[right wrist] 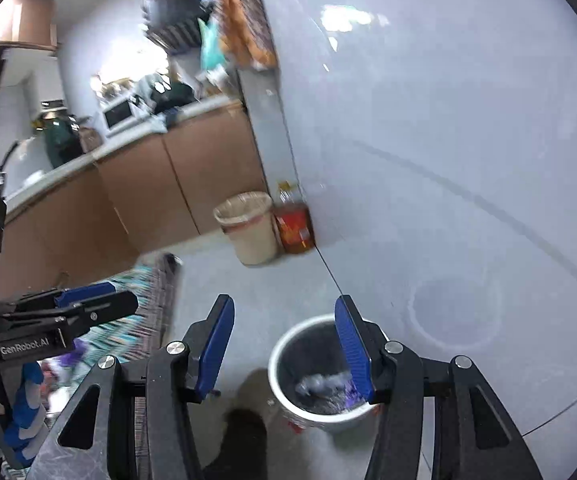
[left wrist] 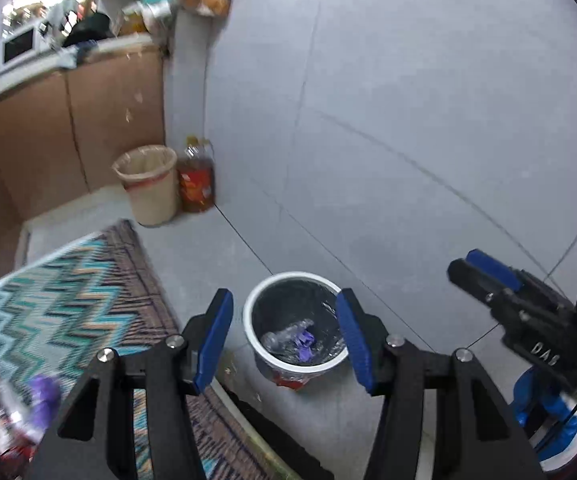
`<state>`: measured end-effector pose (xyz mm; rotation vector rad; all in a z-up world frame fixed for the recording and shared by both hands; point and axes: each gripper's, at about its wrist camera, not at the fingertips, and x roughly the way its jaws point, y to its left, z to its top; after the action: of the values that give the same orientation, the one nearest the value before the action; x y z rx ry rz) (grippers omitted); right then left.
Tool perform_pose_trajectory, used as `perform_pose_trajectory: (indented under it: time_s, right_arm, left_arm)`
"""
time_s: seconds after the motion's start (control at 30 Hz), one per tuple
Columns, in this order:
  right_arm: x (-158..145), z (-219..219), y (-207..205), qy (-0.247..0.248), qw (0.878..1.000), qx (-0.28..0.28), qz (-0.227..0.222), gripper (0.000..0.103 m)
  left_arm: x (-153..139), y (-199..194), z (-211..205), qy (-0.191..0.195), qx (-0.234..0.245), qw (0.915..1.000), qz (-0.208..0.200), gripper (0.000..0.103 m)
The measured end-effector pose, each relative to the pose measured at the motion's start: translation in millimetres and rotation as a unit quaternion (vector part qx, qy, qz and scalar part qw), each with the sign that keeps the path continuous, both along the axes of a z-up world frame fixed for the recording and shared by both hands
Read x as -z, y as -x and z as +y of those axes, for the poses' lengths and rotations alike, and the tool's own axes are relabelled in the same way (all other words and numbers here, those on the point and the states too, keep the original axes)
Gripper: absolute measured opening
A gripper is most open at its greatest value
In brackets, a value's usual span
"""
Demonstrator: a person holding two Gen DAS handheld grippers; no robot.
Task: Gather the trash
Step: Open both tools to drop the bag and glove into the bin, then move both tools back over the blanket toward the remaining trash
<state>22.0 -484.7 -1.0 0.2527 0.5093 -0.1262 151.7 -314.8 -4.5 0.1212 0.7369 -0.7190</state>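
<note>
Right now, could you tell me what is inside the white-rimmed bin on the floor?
The white-rimmed bin holds a crushed clear plastic bottle and purple scraps on a dark liner; anything beneath is hidden.

White-rimmed bin point(left wrist: 256, 356) lined black, purple scrap point(left wrist: 303, 340) inside; teal zigzag rug point(left wrist: 68, 304) (brown border), beige bin point(left wrist: 150, 188)

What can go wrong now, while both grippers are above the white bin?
1. More trash lies blurred on the rug; it may be overlooked.
2. The white bin stands free on the floor; a bump from the open left gripper or right gripper could tip it.
</note>
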Motion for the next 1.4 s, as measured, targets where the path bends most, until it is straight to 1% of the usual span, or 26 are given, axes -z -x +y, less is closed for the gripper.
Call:
perform_pose_trajectory:
  time_s: [0.13,0.2,0.23,0.27,0.3,0.33,0.37,0.5,0.57,0.7,0.83,0.93,1.07,1.3,1.4]
  right_arm:
    - [-36.2,37.3,22.4,0.023,0.999,-0.014,-0.039,0.056]
    - [-48.0,53.8,28.6,0.030,0.998,-0.020,-0.053,0.060]
    - [-54.4,63.0,32.4,0.034,0.997,-0.023,-0.059,0.062]
    - [-60.3,72.6,36.1,0.039,0.997,-0.026,-0.065,0.065]
    - [-65.3,81.7,39.7,0.042,0.996,-0.029,-0.070,0.066]
    - [-68.2,88.5,41.9,0.044,0.996,-0.032,-0.074,0.070]
    - [-72.1,97.4,44.0,0.045,0.995,-0.035,-0.080,0.075]
    - [-85.9,128.7,50.2,0.053,0.993,-0.047,-0.097,0.086]
    - [-91.5,141.3,52.6,0.058,0.991,-0.056,-0.104,0.087]
    - [-100.1,160.8,52.2,0.064,0.988,-0.081,-0.114,0.087]
    - [-106.0,180.8,49.0,0.066,0.985,-0.105,-0.122,0.087]
    - [-110.1,193.0,52.7,0.069,0.983,-0.113,-0.127,0.087]
    - [-112.5,203.7,44.9,0.070,0.981,-0.126,-0.129,0.087]
    - [-107.8,225.6,28.4,0.083,0.974,-0.169,-0.128,0.086]
    - [-107.7,232.8,22.5,0.090,0.971,-0.181,-0.129,0.086]
  left_arm:
    - [-35.5,30.0,56.8,0.014,-0.032,0.9985,-0.043,0.052]
    - [-48.9,41.7,81.7,0.020,-0.048,0.9968,-0.060,0.052]
    - [-56.7,48.9,97.9,0.022,-0.059,0.9953,-0.073,0.053]
    - [-61.2,53.8,109.7,0.022,-0.069,0.9939,-0.082,0.058]
    - [-66.1,58.9,121.7,0.023,-0.081,0.9922,-0.092,0.062]
    - [-70.6,65.3,138.2,0.026,-0.094,0.9901,-0.101,0.068]
    - [-73.8,70.0,151.3,0.030,-0.103,0.9885,-0.106,0.070]
    - [-85.4,84.5,209.0,0.036,-0.148,0.9796,-0.131,0.070]
    - [-90.6,92.1,239.1,0.037,-0.173,0.9740,-0.141,0.071]
    - [-94.0,102.8,293.8,0.041,-0.215,0.9646,-0.147,0.071]
    - [-90.6,112.4,336.8,0.033,-0.254,0.9535,-0.159,0.071]
    - [-88.8,116.9,367.4,0.038,-0.279,0.9465,-0.157,0.071]
    - [-83.4,127.6,399.5,0.043,-0.310,0.9365,-0.158,0.071]
    - [-65.7,143.8,435.4,0.038,-0.363,0.9168,-0.162,0.071]
    - [-58.4,147.9,442.9,0.023,-0.373,0.9120,-0.168,0.071]
